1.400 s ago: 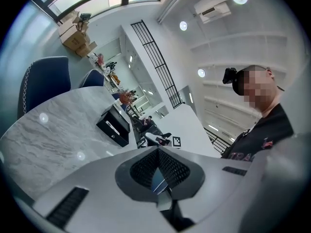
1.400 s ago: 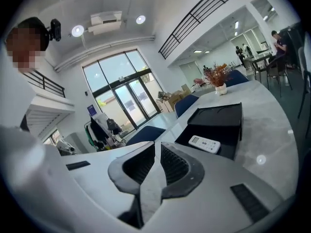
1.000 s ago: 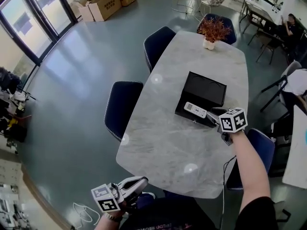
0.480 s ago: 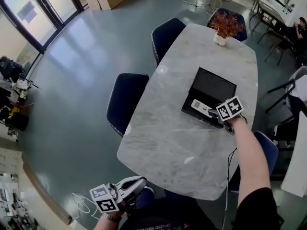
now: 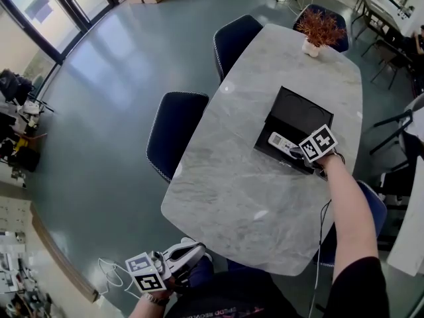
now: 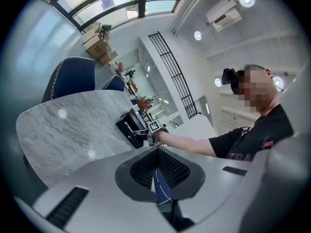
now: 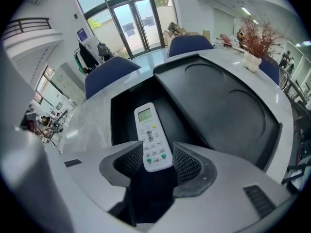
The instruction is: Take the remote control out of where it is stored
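Tongs nearest first: left gripper [image 5: 192, 250] low off the near end of the table, close to the person's body, jaws pressed together on nothing, idle.

Next out, grey marble table [image 5: 225, 177], then, close to its right edge, right gripper [image 7: 151, 160], tipped steeply down over the open black storage box [image 7: 121, 115]. Jaws just opened wide, standing apart on either side of the near end of the white remote control [image 7: 149, 132]. No squeeze yet, to judge by the slim dark gaps beside both pads.

Remote control lying flat in the tray of the box, screen end pointing away from the gripper, with the lid [image 7: 218, 106] thrown back beyond it.

Done so far: box open, reach made, jaws lined up around the remote. Left, by this reading: closing on it, lifting it clear of the tray, setting it down outside.

Further off, potted plant [image 5: 318, 32] at the far end and blue chairs [image 5: 175, 131] along the left edge.

Hard to make out: near wall of the box, covered by the gripper and its marker cube in the head view; depth of the tray; whether either pad grazes the remote's side.
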`<state>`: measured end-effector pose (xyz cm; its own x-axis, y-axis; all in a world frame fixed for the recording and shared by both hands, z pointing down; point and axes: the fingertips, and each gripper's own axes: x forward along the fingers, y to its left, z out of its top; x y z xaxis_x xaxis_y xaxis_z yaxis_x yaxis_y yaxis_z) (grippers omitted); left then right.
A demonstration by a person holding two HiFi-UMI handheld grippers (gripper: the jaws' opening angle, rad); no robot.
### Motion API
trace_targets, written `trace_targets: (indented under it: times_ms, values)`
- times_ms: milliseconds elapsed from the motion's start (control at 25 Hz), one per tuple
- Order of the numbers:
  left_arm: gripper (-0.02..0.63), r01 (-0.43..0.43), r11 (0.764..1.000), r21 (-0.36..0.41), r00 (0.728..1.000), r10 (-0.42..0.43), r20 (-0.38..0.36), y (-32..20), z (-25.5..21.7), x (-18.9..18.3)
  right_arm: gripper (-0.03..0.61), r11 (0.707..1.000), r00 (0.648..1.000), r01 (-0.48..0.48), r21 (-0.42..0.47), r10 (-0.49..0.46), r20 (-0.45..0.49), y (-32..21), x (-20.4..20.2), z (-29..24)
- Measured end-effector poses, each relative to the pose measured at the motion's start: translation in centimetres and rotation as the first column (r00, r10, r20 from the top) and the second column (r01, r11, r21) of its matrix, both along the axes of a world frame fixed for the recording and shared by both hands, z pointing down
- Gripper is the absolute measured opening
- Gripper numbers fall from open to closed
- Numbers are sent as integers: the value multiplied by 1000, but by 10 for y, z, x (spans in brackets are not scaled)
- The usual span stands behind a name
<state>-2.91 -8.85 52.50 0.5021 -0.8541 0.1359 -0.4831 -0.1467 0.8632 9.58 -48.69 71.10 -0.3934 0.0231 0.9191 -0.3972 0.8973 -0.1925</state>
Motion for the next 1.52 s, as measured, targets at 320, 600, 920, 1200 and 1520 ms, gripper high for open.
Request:
trace_targets:
  times_ms: [320, 600, 920, 1200, 1520]
  values:
    - [6, 8, 1000, -7, 1000, -8, 5, 2, 2, 2, 181, 999, 998, 27, -43, -30, -62, 2, -8, 15]
    - [5, 12, 1000, -18, 1000, -12, 0, 1, 7, 2, 181, 989, 990, 117, -86, -124, -74, 19, -15, 24]
    - [5, 9, 1000, -21, 1000, -9, -1, -1, 8, -1, 145, 978, 972, 206, -20, -207, -112, 22, -18, 30]
    - [6, -8, 1000, -17, 1000, 8, -3, -1, 7, -2, 120, 987, 983, 160, 7, -158, -89, 19, -16, 27]
    - [5, -44, 999, -3, 999, 44, 3, -1, -1, -10, 117, 999, 999, 30, 29, -30, 18, 10, -13, -7]
